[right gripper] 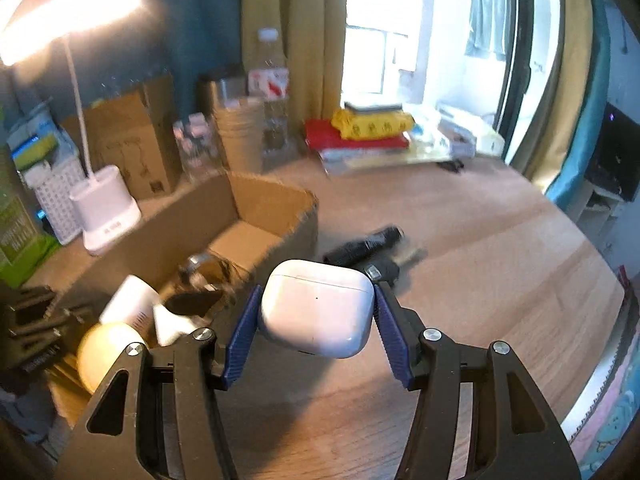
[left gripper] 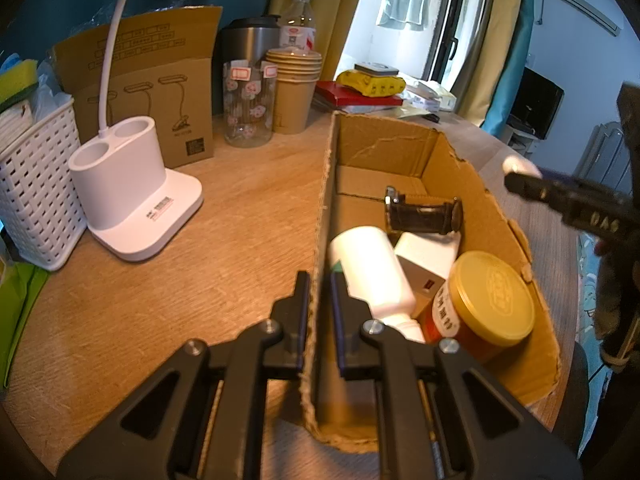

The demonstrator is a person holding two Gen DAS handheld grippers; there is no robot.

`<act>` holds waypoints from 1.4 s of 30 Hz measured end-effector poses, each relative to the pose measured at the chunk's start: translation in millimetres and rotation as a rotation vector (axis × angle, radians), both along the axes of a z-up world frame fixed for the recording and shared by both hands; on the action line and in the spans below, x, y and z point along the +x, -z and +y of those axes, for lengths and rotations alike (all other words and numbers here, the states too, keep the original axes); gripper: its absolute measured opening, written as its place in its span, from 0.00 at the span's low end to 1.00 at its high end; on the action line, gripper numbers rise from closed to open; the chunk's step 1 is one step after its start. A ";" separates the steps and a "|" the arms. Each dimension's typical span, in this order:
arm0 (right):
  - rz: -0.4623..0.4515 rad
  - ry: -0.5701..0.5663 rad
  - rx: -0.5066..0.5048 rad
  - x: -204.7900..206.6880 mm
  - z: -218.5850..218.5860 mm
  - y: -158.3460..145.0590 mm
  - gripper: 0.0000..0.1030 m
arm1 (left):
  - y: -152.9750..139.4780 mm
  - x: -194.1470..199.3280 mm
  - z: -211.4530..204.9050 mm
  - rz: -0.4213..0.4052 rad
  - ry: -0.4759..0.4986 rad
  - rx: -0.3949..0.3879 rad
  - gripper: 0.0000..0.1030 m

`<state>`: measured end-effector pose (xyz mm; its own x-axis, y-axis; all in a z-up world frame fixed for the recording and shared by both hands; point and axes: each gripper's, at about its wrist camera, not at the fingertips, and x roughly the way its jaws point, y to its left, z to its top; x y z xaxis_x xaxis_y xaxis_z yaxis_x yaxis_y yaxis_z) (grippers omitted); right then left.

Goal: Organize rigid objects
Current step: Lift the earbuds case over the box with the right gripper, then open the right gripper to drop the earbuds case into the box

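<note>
My left gripper (left gripper: 320, 300) is shut on the near left wall of an open cardboard box (left gripper: 448, 160) on the wooden desk. In the box lie a white bottle (left gripper: 372, 272), a jar with a gold lid (left gripper: 492, 296), a white carton (left gripper: 426, 254) and a dark watch (left gripper: 424, 212). My right gripper (right gripper: 316, 312) is shut on a white earbud case (right gripper: 316, 308) and holds it above the desk, just right of the box (right gripper: 272, 204). That gripper also shows at the right of the left wrist view (left gripper: 520, 178). A black flashlight (right gripper: 364, 246) lies on the desk beyond it.
A white lamp base (left gripper: 132, 196), a white basket (left gripper: 36, 192), a lamp carton (left gripper: 156, 80), a glass jar (left gripper: 248, 104), stacked paper cups (left gripper: 294, 88), a steel mug and a water bottle stand at the back left. Books and a yellow pack (left gripper: 370, 82) lie behind the box.
</note>
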<state>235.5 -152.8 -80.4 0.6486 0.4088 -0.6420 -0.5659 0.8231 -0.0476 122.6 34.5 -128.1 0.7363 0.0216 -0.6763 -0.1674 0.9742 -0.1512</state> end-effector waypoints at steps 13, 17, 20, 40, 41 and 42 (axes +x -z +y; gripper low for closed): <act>-0.047 -0.111 -0.039 -5.4 51.6 -12.5 0.58 | -0.1 0.3 0.5 0.001 -0.002 -0.002 0.10; -0.060 -0.157 -0.057 -6.3 67.3 -9.0 0.58 | 1.4 0.1 0.6 0.003 -0.012 -0.007 0.10; -0.047 -0.184 -0.067 -4.0 78.5 -3.2 0.58 | 1.7 0.3 1.1 0.003 -0.010 -0.007 0.10; -0.014 -0.357 -0.258 -3.0 137.5 31.8 0.58 | 1.2 0.3 0.0 0.003 -0.009 -0.006 0.10; -0.012 -0.360 -0.264 -3.2 138.7 32.8 0.58 | 1.2 0.3 -0.2 0.003 -0.008 -0.006 0.10; -0.007 -0.365 -0.270 -3.0 140.0 33.4 0.58 | 1.1 0.3 0.0 0.003 -0.007 -0.006 0.10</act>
<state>232.5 -12.8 -113.8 0.4978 0.4299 -0.7533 -0.8157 0.5272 -0.2382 123.0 34.4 -129.3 0.7339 0.0228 -0.6788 -0.1749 0.9721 -0.1565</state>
